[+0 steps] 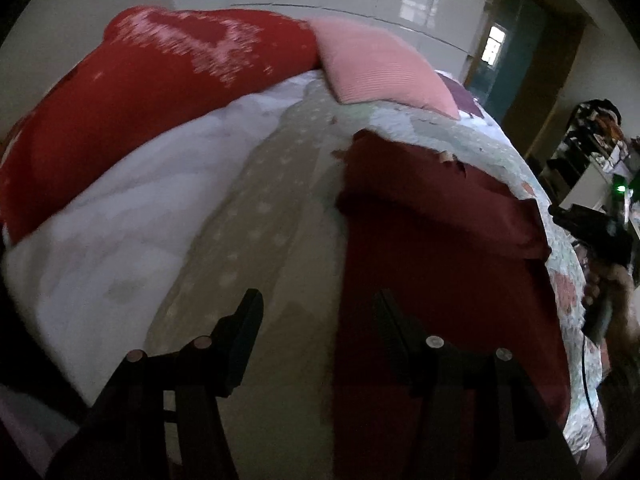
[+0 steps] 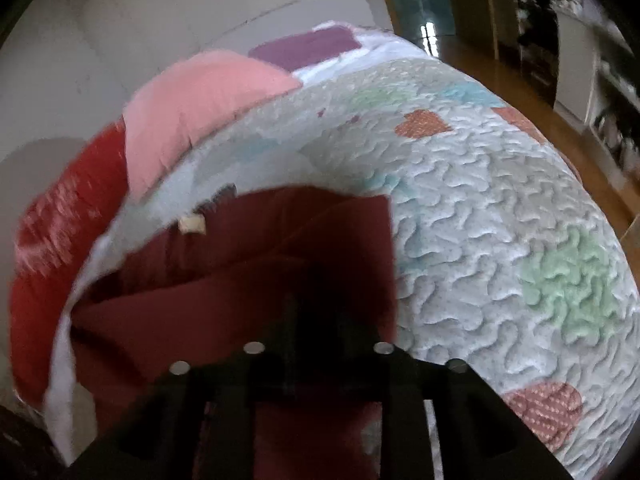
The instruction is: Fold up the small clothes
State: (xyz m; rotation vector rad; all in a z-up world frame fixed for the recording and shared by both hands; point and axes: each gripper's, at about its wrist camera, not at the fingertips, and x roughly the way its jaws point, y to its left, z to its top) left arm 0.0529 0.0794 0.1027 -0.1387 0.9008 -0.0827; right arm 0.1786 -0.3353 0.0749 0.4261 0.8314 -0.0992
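The dark red garment (image 1: 432, 264) lay on the bed (image 1: 280, 208), right of the left claw (image 1: 316, 312), whose jaws stood apart and empty; the right claw (image 2: 320, 320), hovering over it, was too dark to judge.

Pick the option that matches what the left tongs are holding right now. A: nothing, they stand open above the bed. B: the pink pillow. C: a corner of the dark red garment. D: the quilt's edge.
A: the left tongs stand apart with only the bed cover visible between them, the dark red garment lying just to their right.
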